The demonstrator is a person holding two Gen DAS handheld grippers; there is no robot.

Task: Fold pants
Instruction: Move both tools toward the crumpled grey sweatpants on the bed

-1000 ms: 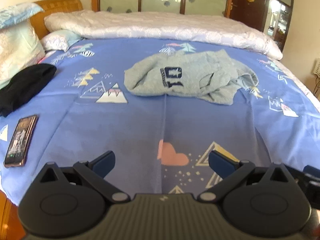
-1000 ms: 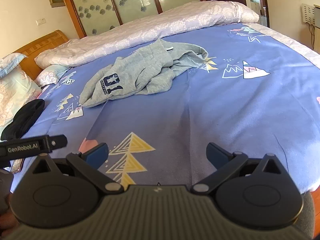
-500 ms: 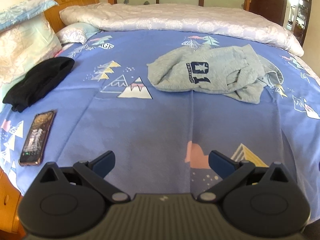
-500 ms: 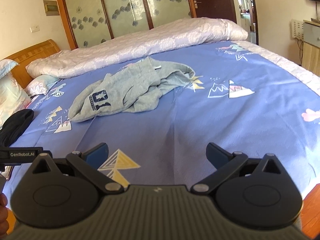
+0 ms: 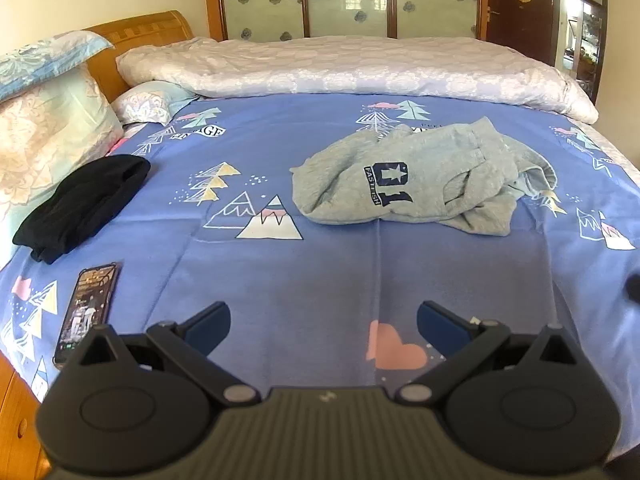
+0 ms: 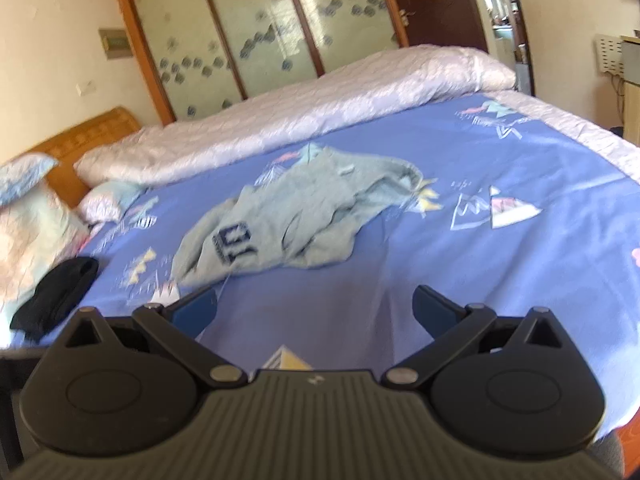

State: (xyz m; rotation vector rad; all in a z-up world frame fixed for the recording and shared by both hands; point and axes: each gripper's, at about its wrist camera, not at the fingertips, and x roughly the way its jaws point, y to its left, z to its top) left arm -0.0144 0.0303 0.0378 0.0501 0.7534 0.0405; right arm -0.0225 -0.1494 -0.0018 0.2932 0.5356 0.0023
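Grey pants (image 5: 420,184) lie crumpled, centre-right of left view, on blue bedsheet (image 5: 320,272). Left gripper (image 5: 323,322) and right gripper (image 6: 314,306) both spread wide, empty, hovering over near bed edge, well short of garment. Step, by judgement: approach. Next needs reaching forward, locating waistband or leg hem, spreading flat. Right view blurred.

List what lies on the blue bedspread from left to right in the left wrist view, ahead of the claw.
phone → black garment → grey pants, crumpled, with the "01" print facing up.
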